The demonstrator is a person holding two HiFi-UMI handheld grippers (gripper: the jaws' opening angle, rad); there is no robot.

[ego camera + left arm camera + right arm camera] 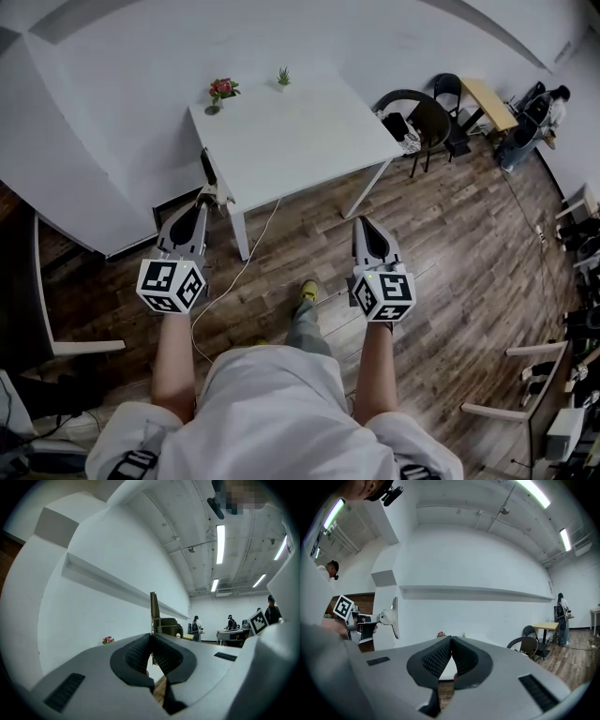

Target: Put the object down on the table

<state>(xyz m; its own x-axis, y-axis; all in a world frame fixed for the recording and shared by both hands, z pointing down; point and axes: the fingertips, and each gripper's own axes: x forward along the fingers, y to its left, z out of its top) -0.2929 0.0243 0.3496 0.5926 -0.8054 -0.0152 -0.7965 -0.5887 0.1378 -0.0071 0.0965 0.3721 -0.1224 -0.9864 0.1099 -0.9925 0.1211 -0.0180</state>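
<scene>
1. Gripping a grey flat-plated metal object (395,616), the left gripper (201,202) is hovering by the white square table's (291,131) near corner; the right gripper (364,223) is sitting closed, empty.
2. Opening here is risking a drop off the edge onto the wooden floor (450,244).

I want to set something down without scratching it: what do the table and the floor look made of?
Table: the top is smooth, matte and uniformly white with crisp edges, so likely laminate or painted board. Floor: brown planks with visible grain and seams, either wood or wood-look laminate; the look alone doesn't settle which.
</scene>
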